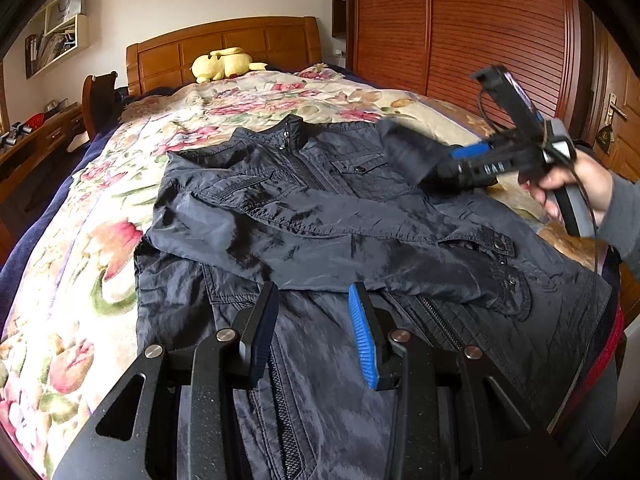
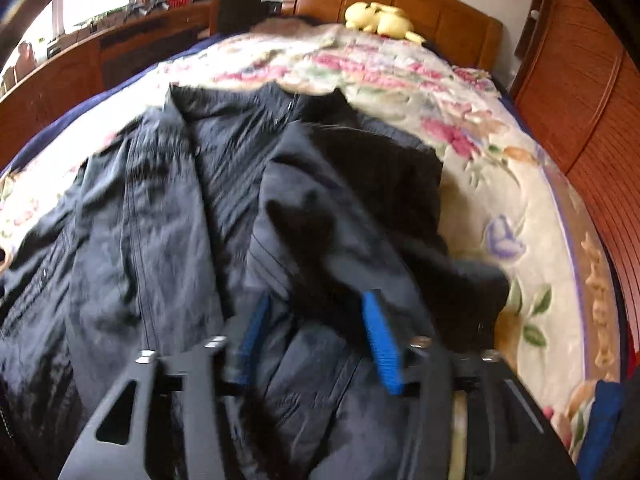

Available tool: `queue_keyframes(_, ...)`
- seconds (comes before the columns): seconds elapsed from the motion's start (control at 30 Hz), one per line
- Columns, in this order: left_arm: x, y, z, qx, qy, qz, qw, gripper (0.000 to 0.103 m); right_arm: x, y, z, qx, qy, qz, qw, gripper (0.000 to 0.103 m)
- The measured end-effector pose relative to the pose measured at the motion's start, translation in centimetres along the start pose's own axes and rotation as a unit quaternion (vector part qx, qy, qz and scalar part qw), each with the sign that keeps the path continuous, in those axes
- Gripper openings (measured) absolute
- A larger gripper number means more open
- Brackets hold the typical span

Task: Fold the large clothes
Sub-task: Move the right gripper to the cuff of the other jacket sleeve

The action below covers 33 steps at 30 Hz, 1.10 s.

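A dark navy jacket (image 1: 320,216) lies front up on the flowered bedspread (image 1: 80,264), collar toward the headboard. One sleeve is folded across its chest. My left gripper (image 1: 314,300) is open and empty, just above the jacket's lower front. My right gripper (image 1: 436,168) shows in the left wrist view at the jacket's right shoulder, with the right sleeve hanging from it. In the blurred right wrist view the right gripper (image 2: 316,308) has sleeve fabric (image 2: 360,216) between its wide-set fingers; whether they pinch it is unclear.
A yellow plush toy (image 1: 224,64) lies at the wooden headboard (image 1: 224,44). A slatted wooden wardrobe (image 1: 480,28) stands along the right side. A chair (image 1: 98,96) and a desk (image 1: 36,140) stand on the left.
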<state>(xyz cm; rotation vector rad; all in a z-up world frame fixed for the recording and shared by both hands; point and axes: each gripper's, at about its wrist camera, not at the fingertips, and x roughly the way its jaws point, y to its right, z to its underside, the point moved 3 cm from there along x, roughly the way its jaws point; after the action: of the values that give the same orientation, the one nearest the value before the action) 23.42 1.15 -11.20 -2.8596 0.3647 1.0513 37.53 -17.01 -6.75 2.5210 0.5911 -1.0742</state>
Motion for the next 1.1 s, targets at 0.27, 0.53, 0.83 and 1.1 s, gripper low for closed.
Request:
queue_keyframes(0.27, -0.1, 0.1, 0.0, 0.0, 0.002, 0.002, 1.0, 0.037, -2.4, 2.3, -0.2, -0.004, 0.025, 0.007, 1.0, 0.065)
queue_keyframes(0.53, -0.1, 0.1, 0.1, -0.001, 0.001, -0.001, 1.0, 0.037, -1.8, 7.7, 0.9, 0.06, 0.03, 0.069, 0.995, 0.069)
queue_keyframes(0.83, 0.1, -0.1, 0.1, -0.002, 0.0, 0.001, 1.0, 0.037, 4.1, 13.3, 2.2, 0.15, -0.021, 0.082, 0.985, 0.07)
queue_keyframes(1.1, 0.3, 0.1, 0.1, 0.001, -0.002, 0.001, 1.0, 0.037, 7.8, 15.1, 4.1, 0.185, -0.058, 0.068, 0.979, 0.076)
